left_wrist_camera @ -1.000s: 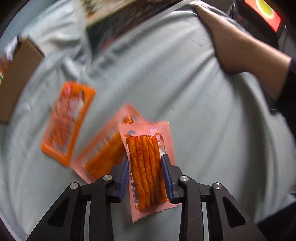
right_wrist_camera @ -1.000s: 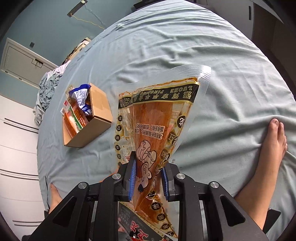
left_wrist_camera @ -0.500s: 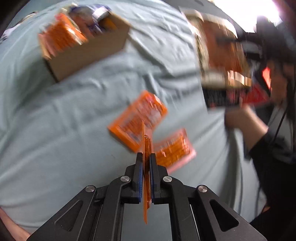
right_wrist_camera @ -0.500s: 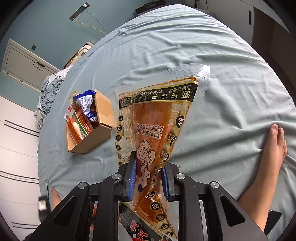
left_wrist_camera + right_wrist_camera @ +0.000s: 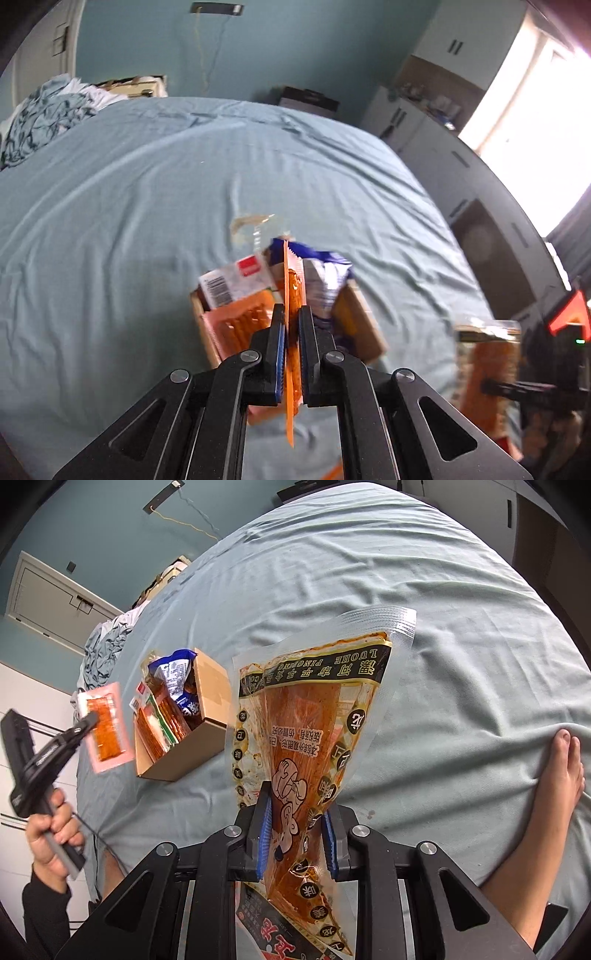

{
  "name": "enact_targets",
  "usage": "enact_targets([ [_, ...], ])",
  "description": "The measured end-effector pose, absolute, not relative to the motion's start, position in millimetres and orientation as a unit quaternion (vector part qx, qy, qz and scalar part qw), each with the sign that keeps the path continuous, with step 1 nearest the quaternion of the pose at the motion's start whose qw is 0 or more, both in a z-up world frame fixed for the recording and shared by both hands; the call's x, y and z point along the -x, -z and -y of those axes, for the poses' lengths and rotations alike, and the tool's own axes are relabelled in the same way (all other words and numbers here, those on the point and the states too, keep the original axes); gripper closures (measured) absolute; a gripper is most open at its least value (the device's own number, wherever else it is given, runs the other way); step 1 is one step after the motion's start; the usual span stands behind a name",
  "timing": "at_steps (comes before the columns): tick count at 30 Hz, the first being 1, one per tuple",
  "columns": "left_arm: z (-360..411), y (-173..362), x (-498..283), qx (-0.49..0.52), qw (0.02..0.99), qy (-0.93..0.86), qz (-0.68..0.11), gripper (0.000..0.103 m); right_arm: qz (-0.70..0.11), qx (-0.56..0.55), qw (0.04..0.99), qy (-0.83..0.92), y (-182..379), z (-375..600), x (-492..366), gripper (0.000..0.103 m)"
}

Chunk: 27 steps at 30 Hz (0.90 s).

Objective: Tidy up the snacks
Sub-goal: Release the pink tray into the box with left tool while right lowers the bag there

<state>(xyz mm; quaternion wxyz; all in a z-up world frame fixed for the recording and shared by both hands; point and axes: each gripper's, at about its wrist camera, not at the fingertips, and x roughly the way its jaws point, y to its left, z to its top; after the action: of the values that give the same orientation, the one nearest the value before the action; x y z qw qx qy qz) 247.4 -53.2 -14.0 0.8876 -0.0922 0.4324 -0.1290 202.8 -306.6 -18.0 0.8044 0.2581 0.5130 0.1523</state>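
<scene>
The left gripper (image 5: 290, 334) pinches a pink snack packet (image 5: 290, 332) edge-on, its long axis running away over the cardboard box (image 5: 207, 720), which holds orange and blue packets. The right gripper (image 5: 297, 834) clamps a large pouch (image 5: 314, 738) upright above the bed (image 5: 461, 609).

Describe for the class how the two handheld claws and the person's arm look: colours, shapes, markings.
Both the left claw and the right claw are matte black angular linkages with silver round pivot bolts, triangular cut-outs and blue ridged pads on the fingers. From the right wrist view, a bare hand grips a black handle; the sleeve is black.
</scene>
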Motion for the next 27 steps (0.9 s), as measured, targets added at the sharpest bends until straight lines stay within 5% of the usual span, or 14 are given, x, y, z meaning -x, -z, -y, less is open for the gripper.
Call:
enact_targets([
  [2,54.7,30.6,-251.0,0.043,0.894,0.105,-0.434,0.096,-0.505,-0.261,0.807,-0.158,16.5,302.8,-205.0,0.081],
  [4,50.6,45.6,-253.5,-0.002,0.895,0.076,-0.439,0.079,-0.496,-0.260,0.812,-0.167,13.6,297.0,-208.0,0.081],
  [6,45.3,56.1,-251.5,-0.013,0.889,0.061,-0.453,0.032,-0.488,-0.258,0.815,-0.178,8.9,287.7,-213.5,0.081],
  [7,42.9,57.6,-248.1,-0.012,0.887,0.065,-0.456,0.029,-0.484,-0.257,0.817,-0.181,7.5,284.1,-216.1,0.081],
  [18,-0.5,54.6,-152.0,-0.005,0.869,0.030,-0.494,0.029,-0.397,-0.281,0.840,-0.241,-48.6,194.4,-301.0,0.081],
  [27,-4.0,111.6,-98.8,0.029,0.817,0.084,-0.570,0.029,-0.471,-0.327,0.792,-0.209,32.1,117.7,-347.1,0.078],
])
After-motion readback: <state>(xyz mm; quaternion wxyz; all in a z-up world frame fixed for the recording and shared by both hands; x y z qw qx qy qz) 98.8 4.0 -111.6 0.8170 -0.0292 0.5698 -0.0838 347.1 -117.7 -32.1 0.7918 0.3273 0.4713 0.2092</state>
